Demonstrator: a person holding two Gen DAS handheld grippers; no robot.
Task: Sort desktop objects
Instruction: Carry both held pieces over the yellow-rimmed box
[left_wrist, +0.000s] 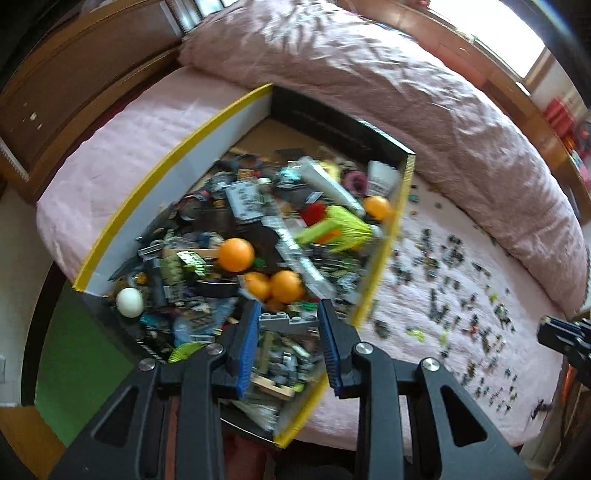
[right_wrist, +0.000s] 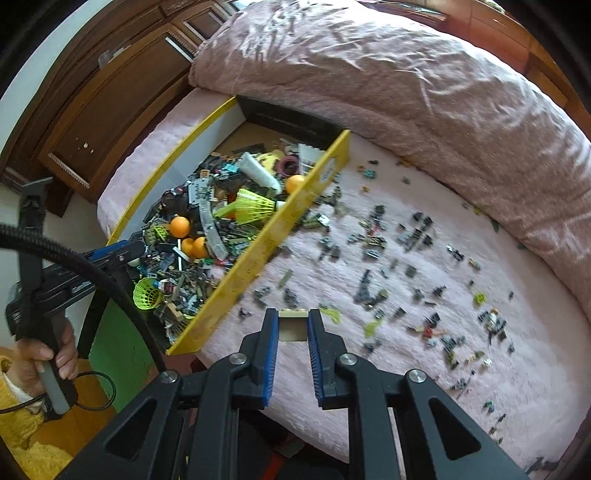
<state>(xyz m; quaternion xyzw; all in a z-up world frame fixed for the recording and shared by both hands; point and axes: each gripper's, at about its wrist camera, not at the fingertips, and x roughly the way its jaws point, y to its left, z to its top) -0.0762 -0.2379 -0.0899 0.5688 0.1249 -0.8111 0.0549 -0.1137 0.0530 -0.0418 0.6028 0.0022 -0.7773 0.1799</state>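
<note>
On a pink bedspread (right_wrist: 332, 387), a yellow-rimmed box (right_wrist: 258, 251) sits heaped with small toy bricks and oddments; most too blurred to name. Readable in the heap: orange balls (left_wrist: 235, 254), a white ball (left_wrist: 129, 301), a lime shuttlecock (right_wrist: 255, 206), a lime mesh basket (right_wrist: 147, 293)

Left gripper (left_wrist: 288, 314) over the box's near end, pinching a grey studded brick (left_wrist: 286, 318) between its blue pads; brick ends meet both pads. Box's near corner cut off behind the gripper body

Right gripper (right_wrist: 293, 321) over the bedspread just beside the box's yellow wall, pressed on a small tan brick (right_wrist: 293, 314); only the studded top and one face show, the rest is sunk between the fingers

Loose bricks (right_wrist: 373, 243) scattered over the bedspread to the right of the box; shapes smeared, colours mostly dark with some lime

Crumpled pink duvet (right_wrist: 406, 92) behind. Person's hand (right_wrist: 40, 354) on the left tool's handle at the right view's lower left, with a yellow fuzzy sleeve (right_wrist: 22, 435) partly cut off by the frame
</note>
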